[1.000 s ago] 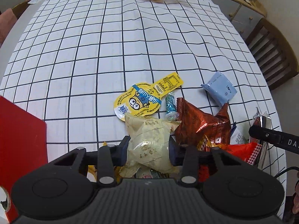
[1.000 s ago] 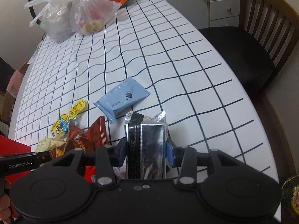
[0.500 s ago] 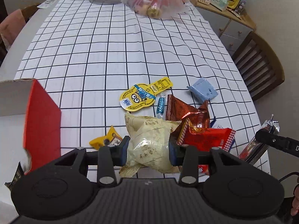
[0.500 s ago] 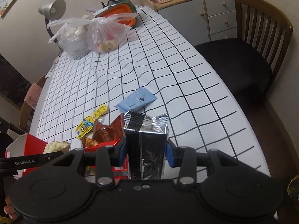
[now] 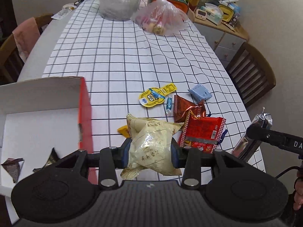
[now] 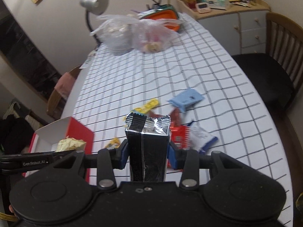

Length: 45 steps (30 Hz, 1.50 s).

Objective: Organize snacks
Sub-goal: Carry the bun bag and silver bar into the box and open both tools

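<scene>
My left gripper [image 5: 150, 152] is shut on a cream-coloured snack bag [image 5: 151, 143], held above the checked table beside the open red box [image 5: 83, 104]. In the right wrist view that bag [image 6: 71, 144] hangs over the red box [image 6: 79, 132]. My right gripper [image 6: 147, 155] is shut on a silver and black foil packet [image 6: 146, 141], lifted above the pile; the left wrist view shows this packet [image 5: 253, 132] at the right. On the cloth lie a red packet [image 5: 203, 130], a brown foil packet [image 5: 186, 107], a yellow cartoon pouch [image 5: 153, 97], a pale blue packet [image 5: 199, 93] and a small blue candy [image 5: 169, 104].
Two plastic bags [image 5: 159, 17] stand at the table's far end with an orange tray [image 6: 166, 17] and a desk lamp [image 6: 94, 3]. A wooden chair [image 6: 274, 66] is at the right, another chair [image 5: 17, 43] at the left. Dark wrappers [image 5: 13, 167] lie inside the red box.
Both grippers have risen and drawn back from the pile, each keeping its snack. The red box has come fully into the left wrist view, its white inside now showing.
</scene>
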Each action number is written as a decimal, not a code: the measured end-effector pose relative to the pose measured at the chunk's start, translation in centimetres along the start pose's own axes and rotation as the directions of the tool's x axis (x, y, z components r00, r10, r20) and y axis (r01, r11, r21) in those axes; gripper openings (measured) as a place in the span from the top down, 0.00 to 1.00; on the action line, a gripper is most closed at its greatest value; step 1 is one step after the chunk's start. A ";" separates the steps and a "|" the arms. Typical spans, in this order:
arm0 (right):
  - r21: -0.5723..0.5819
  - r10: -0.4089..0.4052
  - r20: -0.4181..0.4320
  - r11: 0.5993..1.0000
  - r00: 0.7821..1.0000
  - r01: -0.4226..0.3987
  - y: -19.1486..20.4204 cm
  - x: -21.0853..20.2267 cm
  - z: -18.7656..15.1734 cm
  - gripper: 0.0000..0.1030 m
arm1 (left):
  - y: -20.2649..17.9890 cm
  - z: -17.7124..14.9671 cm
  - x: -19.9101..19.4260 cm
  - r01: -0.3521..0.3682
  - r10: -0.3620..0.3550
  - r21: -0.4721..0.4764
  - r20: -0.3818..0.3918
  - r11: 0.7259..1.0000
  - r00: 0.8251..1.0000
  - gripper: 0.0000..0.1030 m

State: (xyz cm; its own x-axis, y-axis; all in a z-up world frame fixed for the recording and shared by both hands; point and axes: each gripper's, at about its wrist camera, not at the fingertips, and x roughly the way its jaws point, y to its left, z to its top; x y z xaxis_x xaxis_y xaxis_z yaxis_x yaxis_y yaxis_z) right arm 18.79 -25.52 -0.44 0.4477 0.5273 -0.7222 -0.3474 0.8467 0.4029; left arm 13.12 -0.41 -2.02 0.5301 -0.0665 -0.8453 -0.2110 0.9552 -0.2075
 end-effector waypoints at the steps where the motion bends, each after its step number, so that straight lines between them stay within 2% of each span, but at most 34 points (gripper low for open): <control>1: -0.016 0.011 0.000 1.000 1.000 -0.011 0.9 0.0 0.0 0.61 | 0.5 -0.2 -0.6 -0.003 0.003 -0.002 0.009 1.000 1.000 0.61; 11: -0.138 0.103 -0.044 0.985 0.994 -0.108 10.3 2.0 -0.1 0.61 | 7.0 -1.1 -5.5 -0.037 0.041 -0.053 0.077 0.998 0.996 0.61; 23: -0.233 0.163 -0.081 0.956 0.983 -0.178 20.8 6.6 0.4 0.61 | 15.3 -1.3 -7.5 -0.115 0.126 -0.104 0.107 0.988 0.986 0.61; 28: -0.274 0.139 -0.120 0.947 0.983 -0.167 24.1 10.1 -0.3 0.61 | 18.7 -1.0 -7.0 -0.163 0.175 -0.116 0.098 0.980 0.980 0.61; 35: -0.276 0.091 -0.177 0.951 0.980 -0.138 26.6 15.3 -0.9 0.61 | 22.8 -0.4 -5.1 -0.213 0.223 -0.132 0.062 0.968 0.973 0.61; 41: -0.238 0.077 -0.263 0.961 0.962 -0.142 27.5 19.6 -0.5 0.61 | 24.3 -0.2 -2.4 -0.210 0.211 -0.109 -0.003 0.972 0.978 0.61; 45: -0.259 0.043 -0.306 0.957 0.951 -0.127 28.0 22.1 -0.8 0.61 | 25.4 0.0 -0.2 -0.210 0.204 -0.112 -0.064 0.971 0.977 0.61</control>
State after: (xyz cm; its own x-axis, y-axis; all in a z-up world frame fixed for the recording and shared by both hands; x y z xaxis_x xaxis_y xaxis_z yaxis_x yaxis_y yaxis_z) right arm 18.27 9.74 -5.57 0.1585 0.5165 -0.8415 -0.6029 0.7256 0.3318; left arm 7.67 23.92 -7.09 0.4222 0.1111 -0.8997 -0.4084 0.9093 -0.0794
